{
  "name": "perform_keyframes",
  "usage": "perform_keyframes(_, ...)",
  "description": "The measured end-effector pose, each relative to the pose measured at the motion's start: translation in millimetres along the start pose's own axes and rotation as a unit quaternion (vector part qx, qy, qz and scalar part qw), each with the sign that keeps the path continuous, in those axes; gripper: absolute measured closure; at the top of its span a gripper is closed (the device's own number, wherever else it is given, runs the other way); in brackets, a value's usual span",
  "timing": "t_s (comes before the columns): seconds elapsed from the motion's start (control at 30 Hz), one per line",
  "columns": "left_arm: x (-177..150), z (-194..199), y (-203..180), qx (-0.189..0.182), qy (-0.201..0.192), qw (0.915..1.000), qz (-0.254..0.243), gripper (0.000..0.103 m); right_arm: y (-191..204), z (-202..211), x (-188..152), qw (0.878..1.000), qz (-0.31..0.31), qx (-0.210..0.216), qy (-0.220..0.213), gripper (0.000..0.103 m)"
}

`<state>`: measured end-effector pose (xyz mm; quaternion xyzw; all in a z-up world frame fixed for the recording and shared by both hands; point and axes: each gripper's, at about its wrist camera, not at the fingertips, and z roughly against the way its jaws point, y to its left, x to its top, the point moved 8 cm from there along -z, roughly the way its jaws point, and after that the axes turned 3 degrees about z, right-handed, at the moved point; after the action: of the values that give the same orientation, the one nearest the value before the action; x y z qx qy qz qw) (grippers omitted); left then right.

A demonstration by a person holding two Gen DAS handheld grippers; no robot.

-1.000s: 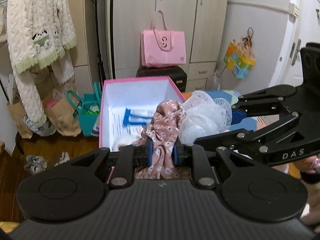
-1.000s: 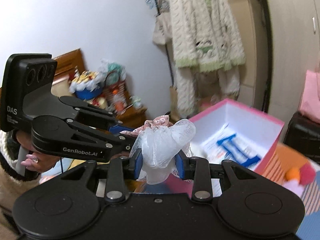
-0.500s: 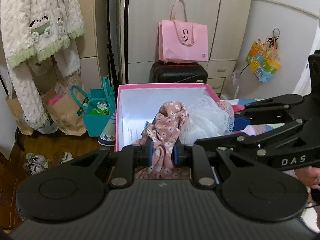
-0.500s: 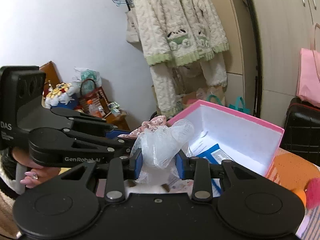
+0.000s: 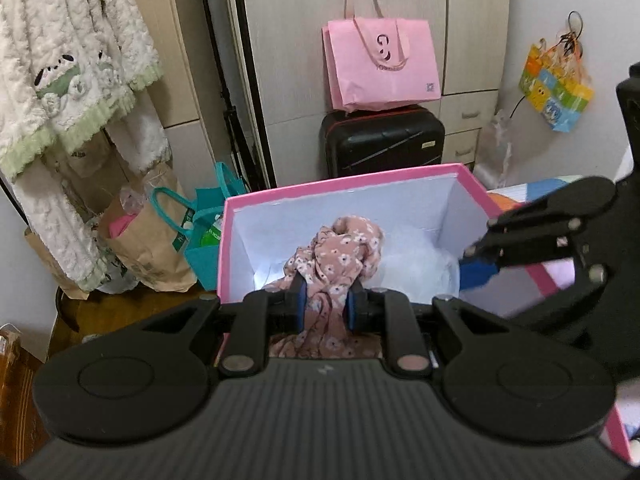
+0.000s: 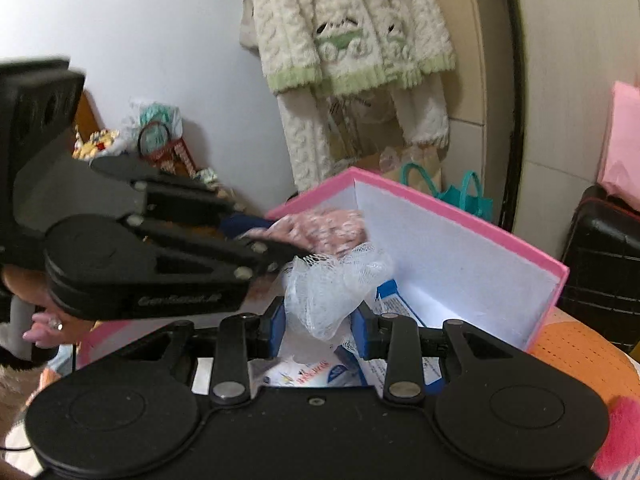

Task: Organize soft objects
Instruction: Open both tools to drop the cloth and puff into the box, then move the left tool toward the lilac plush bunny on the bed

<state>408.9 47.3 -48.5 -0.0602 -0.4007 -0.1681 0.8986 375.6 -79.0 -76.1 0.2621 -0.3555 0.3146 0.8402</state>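
My left gripper (image 5: 323, 304) is shut on a pink floral cloth (image 5: 340, 256), which hangs inside the open pink box (image 5: 344, 190) with white walls. A white mesh puff (image 6: 332, 280) is pinched in my right gripper (image 6: 319, 330), held over the same pink box (image 6: 460, 220). In the left wrist view the white mesh puff (image 5: 416, 256) shows blurred beside the cloth, with the right gripper's blue pads (image 5: 478, 270) at its right. In the right wrist view the left gripper (image 6: 276, 236) reaches in from the left with the floral cloth (image 6: 328, 228). Printed packets (image 6: 316, 372) lie on the box floor.
Behind the box stand a black suitcase (image 5: 382, 140) with a pink bag (image 5: 382, 64) on it, a teal bag (image 5: 208, 236) and a brown paper bag (image 5: 148, 248). A cream fleece garment (image 5: 68, 80) hangs at the left. An orange cushion (image 6: 580, 356) lies right of the box.
Both grippers have moved forward and down with their loads, from above the box's near side to inside its opening. The box now looks larger and closer. Both grips are unchanged.
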Motion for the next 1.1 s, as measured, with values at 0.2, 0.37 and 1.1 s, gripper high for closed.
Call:
perform_keyframes(0.2, -2, -18, 2, -0.003, 0.011, 0.9998, 0.017, 0.079, 4, -14, -7, 0.999, 0.037, -0.016, 0.031, 0.058)
perform_keyframes(0.37, -2, -12, 3, 0.007, 0.003, 0.9999, 0.009, 0.057, 13, -3, -8, 0.990, 0.092, -0.089, 0.060, 0.033)
perform_keyframes(1.1, -29, 120, -3, 0.032, -0.033, 0.9989, 0.013, 0.002, 80, 97, -18, 0.983, 0.096, -0.158, 0.019, 0.012)
